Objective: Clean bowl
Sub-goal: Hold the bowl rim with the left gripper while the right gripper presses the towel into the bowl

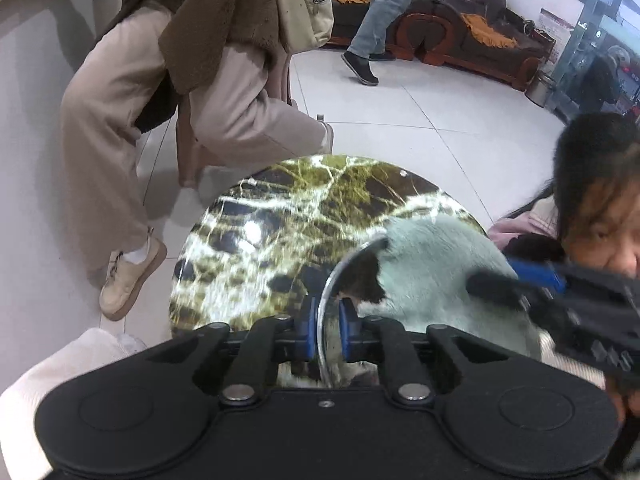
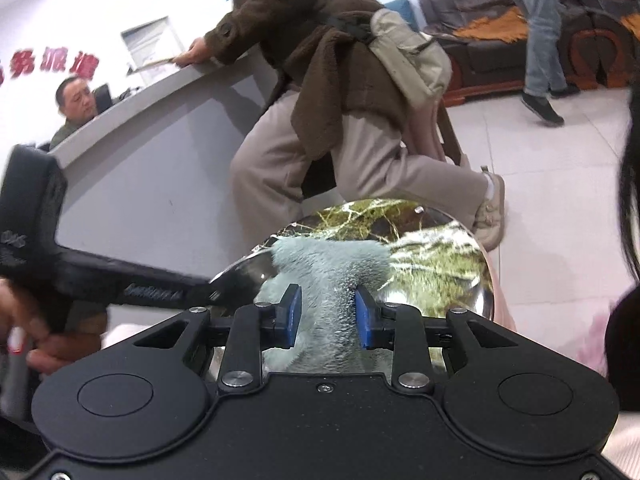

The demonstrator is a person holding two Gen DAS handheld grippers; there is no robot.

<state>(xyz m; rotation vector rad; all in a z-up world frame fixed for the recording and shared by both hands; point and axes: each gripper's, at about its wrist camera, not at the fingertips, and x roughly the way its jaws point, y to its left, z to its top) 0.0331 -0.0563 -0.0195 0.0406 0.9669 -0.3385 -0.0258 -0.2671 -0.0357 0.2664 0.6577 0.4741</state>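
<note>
two grippers share the wiping step: left gripper [image 1: 329,330] fingers clamp the bowl [image 1: 326,280] rim above the bench [image 1: 256,232]; right gripper [image 2: 328,318] fingers pinch the cloth [image 2: 332,268] inside it. next, sweep cloth around the wall.

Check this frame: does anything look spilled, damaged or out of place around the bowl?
Nothing stands out. The left tongs pinch the steel bowl by its rim, and the right tongs grip the grey-green cloth lying in the bowl, above the round marble table. No spill or damage shows.
</note>
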